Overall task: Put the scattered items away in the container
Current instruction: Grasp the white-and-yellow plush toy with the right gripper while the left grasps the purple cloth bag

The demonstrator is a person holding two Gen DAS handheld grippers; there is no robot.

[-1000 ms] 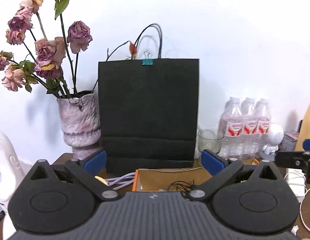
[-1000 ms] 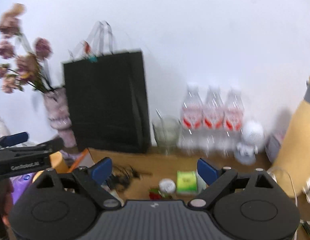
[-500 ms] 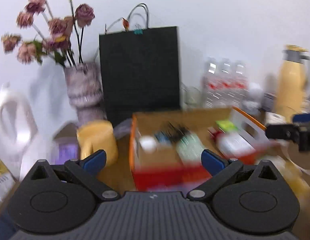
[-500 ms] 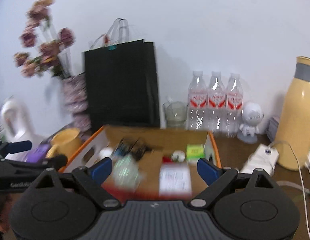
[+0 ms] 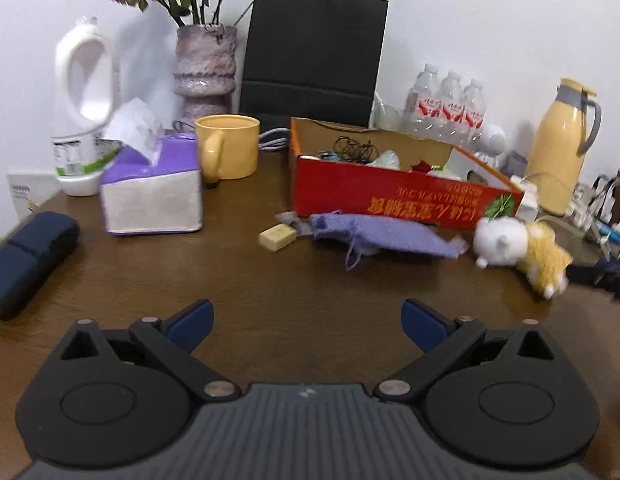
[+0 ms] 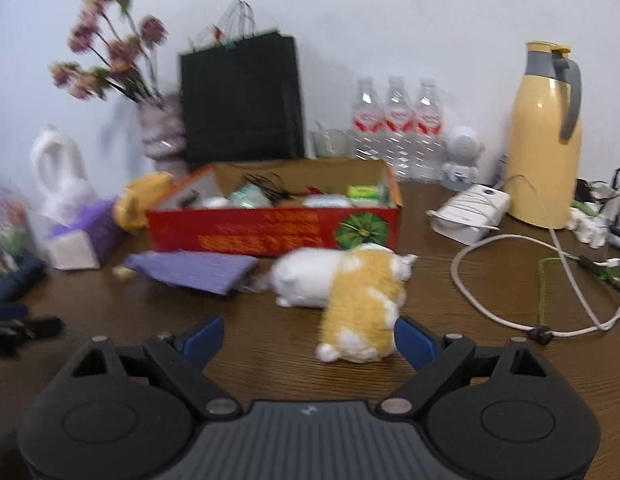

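A red cardboard box (image 5: 390, 196) (image 6: 269, 232) with several small items inside stands on the brown table. In front of it lie a purple drawstring pouch (image 5: 386, 234) (image 6: 193, 270), a small beige block (image 5: 277, 236) (image 6: 121, 273) and a white-and-yellow plush toy (image 5: 522, 246) (image 6: 350, 292). My left gripper (image 5: 305, 320) is open over bare table, well short of the pouch. My right gripper (image 6: 307, 338) is open, with the plush toy's near end just inside its right finger (image 6: 414, 342). The right gripper's dark tip (image 5: 606, 276) shows at the left wrist view's right edge.
A purple tissue box (image 5: 153, 192), yellow mug (image 5: 227, 146), white jug (image 5: 83, 108), vase (image 5: 203, 68) and black paper bag (image 5: 314, 52) stand left and behind. Water bottles (image 6: 394, 128), a yellow thermos (image 6: 546, 136), a white charger with cables (image 6: 470, 212) lie right. A dark pouch (image 5: 25, 260) lies far left.
Both grippers have come down and pulled back from the wall, tipping toward the table. The box, pouch, block and plush toy have come into view. Both grippers stayed open.
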